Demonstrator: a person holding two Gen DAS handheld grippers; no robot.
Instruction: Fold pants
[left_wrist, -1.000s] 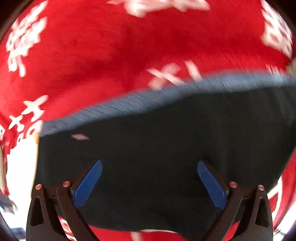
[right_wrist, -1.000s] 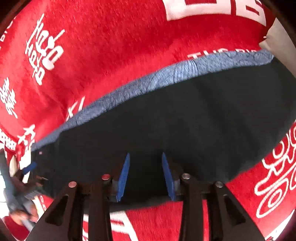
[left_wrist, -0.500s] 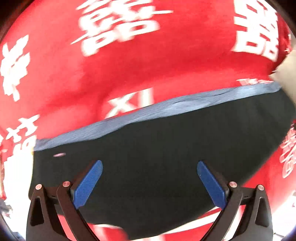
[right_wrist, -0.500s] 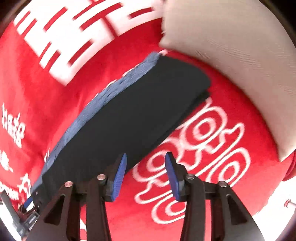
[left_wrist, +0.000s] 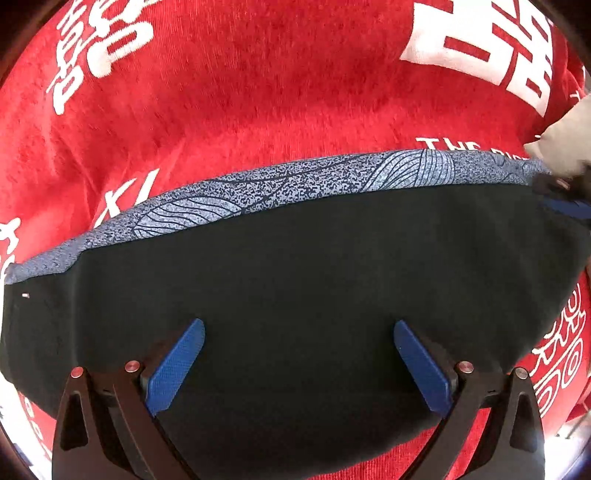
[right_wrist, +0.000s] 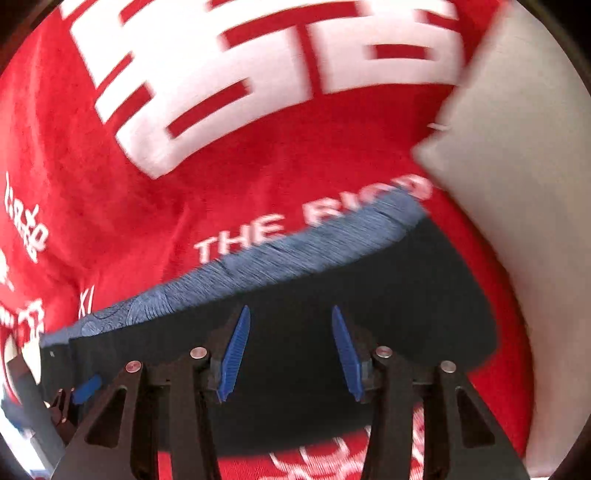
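Black pants (left_wrist: 295, 280) lie folded into a long strip on a red blanket, with a blue patterned band (left_wrist: 280, 181) along the far edge. My left gripper (left_wrist: 299, 354) hovers over the dark cloth, its jaws wide open and empty. My right gripper (right_wrist: 291, 350) stands over the strip's right part (right_wrist: 406, 295), its blue pads (right_wrist: 234, 354) parted with nothing pinched between them. The right gripper's blue tip (left_wrist: 565, 206) shows at the strip's right end in the left wrist view. The left gripper (right_wrist: 85, 386) shows at the strip's left end in the right wrist view.
The red blanket (left_wrist: 258, 92) with large white characters covers the whole surface under the pants. A beige cushion (right_wrist: 517, 184) lies against the right end of the strip; its corner (left_wrist: 561, 144) appears in the left wrist view.
The right gripper swung out past the pants' right end over the red blanket, then came back over the cloth, its jaws a little wider. The left view slid sideways along the strip.
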